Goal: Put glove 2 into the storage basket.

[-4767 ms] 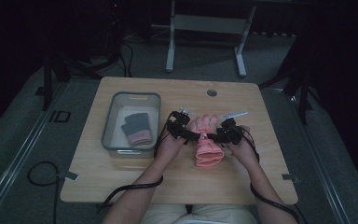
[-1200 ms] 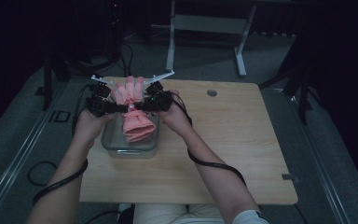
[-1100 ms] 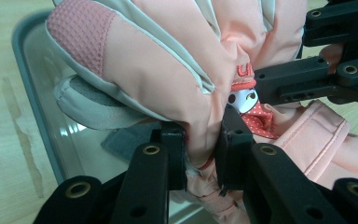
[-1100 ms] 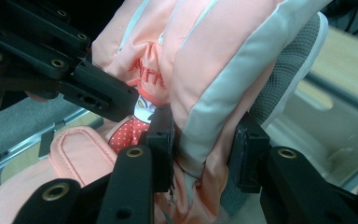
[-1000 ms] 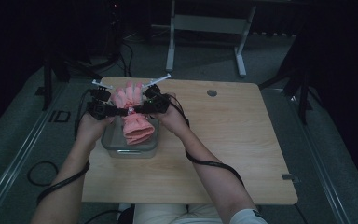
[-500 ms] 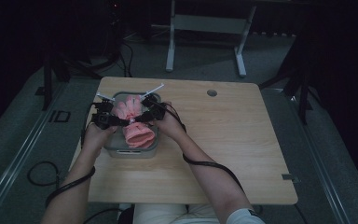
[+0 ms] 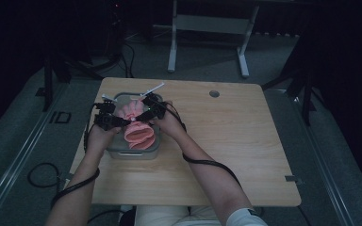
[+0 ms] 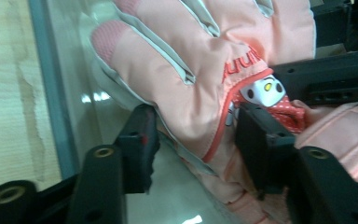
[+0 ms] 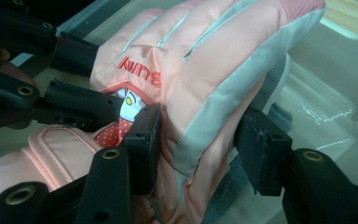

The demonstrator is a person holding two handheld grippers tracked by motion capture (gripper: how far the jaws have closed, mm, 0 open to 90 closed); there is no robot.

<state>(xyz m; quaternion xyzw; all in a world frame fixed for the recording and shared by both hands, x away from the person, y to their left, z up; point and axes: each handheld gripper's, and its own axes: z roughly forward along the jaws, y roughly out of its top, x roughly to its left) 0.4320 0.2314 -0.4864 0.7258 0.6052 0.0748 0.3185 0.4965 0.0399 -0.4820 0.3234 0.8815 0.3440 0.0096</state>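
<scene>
two grippers [image 7: 125,117] loosened astride pink glove [image 7: 139,134] in bin [image 7: 134,153], cartoon patch [image 8: 261,91] close up

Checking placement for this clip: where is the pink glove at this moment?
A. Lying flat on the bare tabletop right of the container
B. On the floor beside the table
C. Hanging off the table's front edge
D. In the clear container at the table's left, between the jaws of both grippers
D: the pink glove lies inside the clear container, with the left gripper and right gripper at either side, the jaws of each straddling it.
</scene>
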